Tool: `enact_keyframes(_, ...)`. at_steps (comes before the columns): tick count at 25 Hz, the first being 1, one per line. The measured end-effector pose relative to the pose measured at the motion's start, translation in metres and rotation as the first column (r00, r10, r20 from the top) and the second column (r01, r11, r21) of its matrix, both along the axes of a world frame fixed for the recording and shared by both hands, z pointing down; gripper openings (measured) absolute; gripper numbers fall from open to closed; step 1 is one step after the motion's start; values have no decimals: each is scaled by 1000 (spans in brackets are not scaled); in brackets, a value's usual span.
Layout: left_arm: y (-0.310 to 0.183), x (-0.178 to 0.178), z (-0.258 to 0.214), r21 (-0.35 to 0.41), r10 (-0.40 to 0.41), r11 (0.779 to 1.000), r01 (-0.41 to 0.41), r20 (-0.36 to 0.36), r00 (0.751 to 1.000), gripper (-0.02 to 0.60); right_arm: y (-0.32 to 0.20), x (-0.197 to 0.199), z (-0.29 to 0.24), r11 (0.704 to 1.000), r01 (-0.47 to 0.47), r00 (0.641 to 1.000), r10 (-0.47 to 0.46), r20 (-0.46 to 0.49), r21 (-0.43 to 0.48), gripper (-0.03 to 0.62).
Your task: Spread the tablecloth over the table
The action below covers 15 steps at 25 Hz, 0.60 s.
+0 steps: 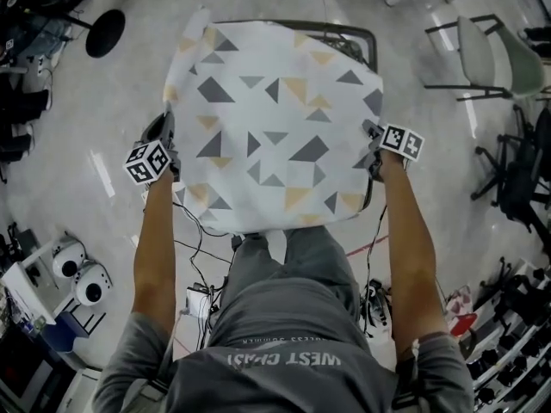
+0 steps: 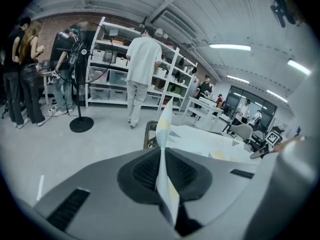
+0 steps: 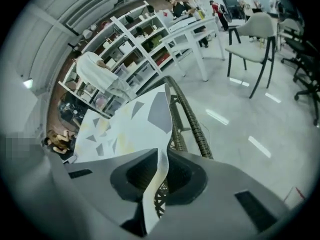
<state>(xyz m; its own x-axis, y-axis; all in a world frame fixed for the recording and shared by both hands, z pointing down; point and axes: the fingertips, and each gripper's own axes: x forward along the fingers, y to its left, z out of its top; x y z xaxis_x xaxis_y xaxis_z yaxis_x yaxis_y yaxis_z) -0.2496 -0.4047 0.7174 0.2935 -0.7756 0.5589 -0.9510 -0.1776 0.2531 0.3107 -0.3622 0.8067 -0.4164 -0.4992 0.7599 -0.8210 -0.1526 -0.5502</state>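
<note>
Patterned tablecloth [image 1: 275,119] stretched over a worktop [image 1: 344,29]; left gripper [image 1: 169,144] pinches its left edge, right gripper [image 1: 372,143] slightly spread around its right edge

open floor [image 1: 95,127] beside table [image 1: 349,31] — chair [image 1: 492,54] right

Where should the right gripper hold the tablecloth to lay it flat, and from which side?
Grip the tablecloth at its right side edge, coming from the right, fingers either side of the sheet. That edge hangs free past the table rim, and the left gripper pinches the opposite edge.
</note>
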Motion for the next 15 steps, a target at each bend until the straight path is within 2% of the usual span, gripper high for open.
enact_keyframes(2, -2, -6, 3, -10, -11, 1000, 12, 6, 1000, 21, -4, 0, -2, 998, 62, 992, -65, 107, 24, 115)
enact_keyframes(4, -3, -10, 6, -17, -18, 1000, 18, 7, 1000, 21, -16, 4, -13, 987, 133, 975, -147, 167, 91, 157)
enact_keyframes(6, -4, -14, 12, -26, -27, 999, 27, 7, 1000, 21, -34, 12, -21, 965, 207, 961, -231, 150, 158, 196)
enact_keyframes(8, -6, -17, 18, -34, -37, 999, 37, 10, 999, 21, -57, 20, -27, 949, 234, 954, -265, 136, 212, 195)
enact_keyframes(12, -9, -15, 25, -51, -43, 998, 43, 16, 999, 21, -106, 28, -44, 938, 144, 952, -219, 214, 316, 193)
enact_keyframes(13, -9, -15, 27, -55, -43, 998, 43, 16, 999, 21, -119, 28, -51, 933, 117, 951, -204, 233, 340, 161)
enact_keyframes(15, -10, -15, 31, -67, -46, 997, 47, 14, 999, 21, -144, 30, -56, 946, 47, 961, -130, 243, 320, 150)
